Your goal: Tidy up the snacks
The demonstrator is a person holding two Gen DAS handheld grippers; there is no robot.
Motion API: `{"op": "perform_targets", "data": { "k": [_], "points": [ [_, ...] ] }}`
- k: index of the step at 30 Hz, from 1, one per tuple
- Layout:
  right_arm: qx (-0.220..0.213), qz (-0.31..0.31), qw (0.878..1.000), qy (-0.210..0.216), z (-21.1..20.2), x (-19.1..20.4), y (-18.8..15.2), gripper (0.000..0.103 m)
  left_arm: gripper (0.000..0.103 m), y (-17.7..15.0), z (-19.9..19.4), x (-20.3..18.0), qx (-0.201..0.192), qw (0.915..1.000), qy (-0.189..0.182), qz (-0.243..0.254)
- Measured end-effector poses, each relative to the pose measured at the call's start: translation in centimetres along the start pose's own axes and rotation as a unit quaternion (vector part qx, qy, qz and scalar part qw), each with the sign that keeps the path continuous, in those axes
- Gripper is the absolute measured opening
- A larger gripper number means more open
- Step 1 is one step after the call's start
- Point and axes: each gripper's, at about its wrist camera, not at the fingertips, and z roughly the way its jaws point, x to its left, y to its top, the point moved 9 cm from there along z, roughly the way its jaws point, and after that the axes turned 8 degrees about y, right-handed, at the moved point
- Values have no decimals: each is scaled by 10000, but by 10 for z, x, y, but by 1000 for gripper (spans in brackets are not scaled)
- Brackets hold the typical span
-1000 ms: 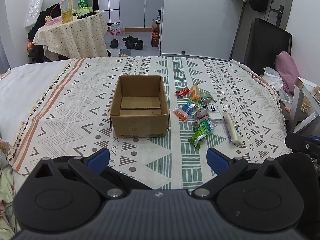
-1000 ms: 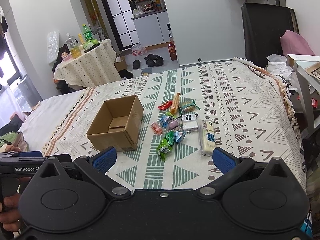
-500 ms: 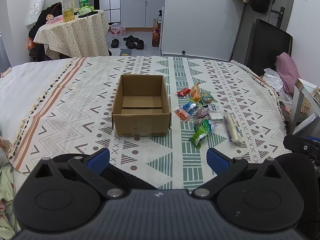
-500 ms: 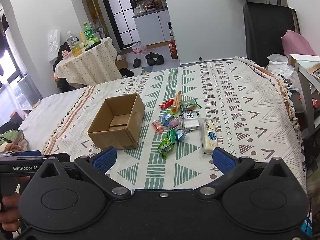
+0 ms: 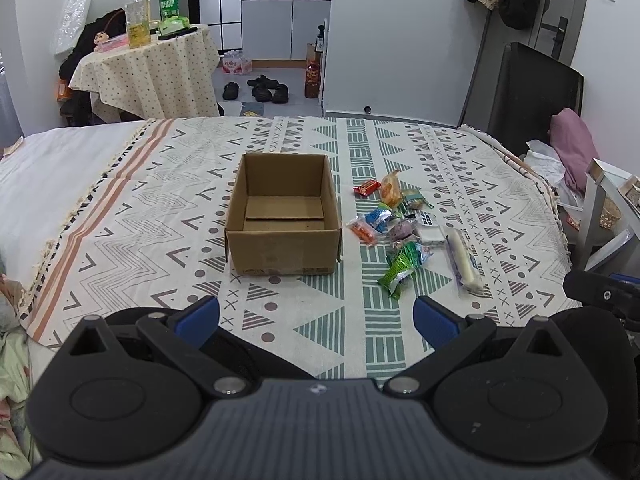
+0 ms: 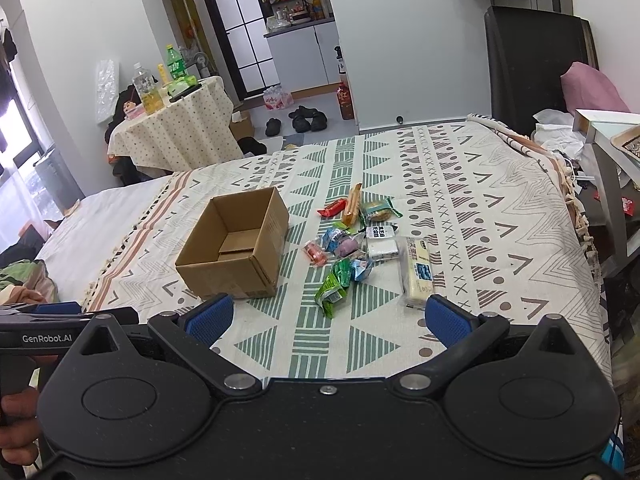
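- Your left gripper [image 5: 316, 316] and right gripper [image 6: 327, 316] both gape wide, holding nothing
- The cardboard box [image 5: 283, 216] looks empty, though its near corners are hidden
- All snacks [image 5: 404, 232] lie right of it, so everything remains

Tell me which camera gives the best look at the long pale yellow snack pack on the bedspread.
The right wrist view: the long pale yellow snack pack lies close ahead there, its blue label facing the camera. In the left wrist view the same pack sits farther off to the right, seen edge-on, its label unreadable.
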Motion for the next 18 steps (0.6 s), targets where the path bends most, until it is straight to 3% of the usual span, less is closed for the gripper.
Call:
{"op": "perform_targets", "data": {
  "k": [18],
  "points": [
    [131, 54, 9999, -54, 8, -8, -6, 103, 102, 2, 13, -7, 96, 9999, -53, -26]
  ]
}}
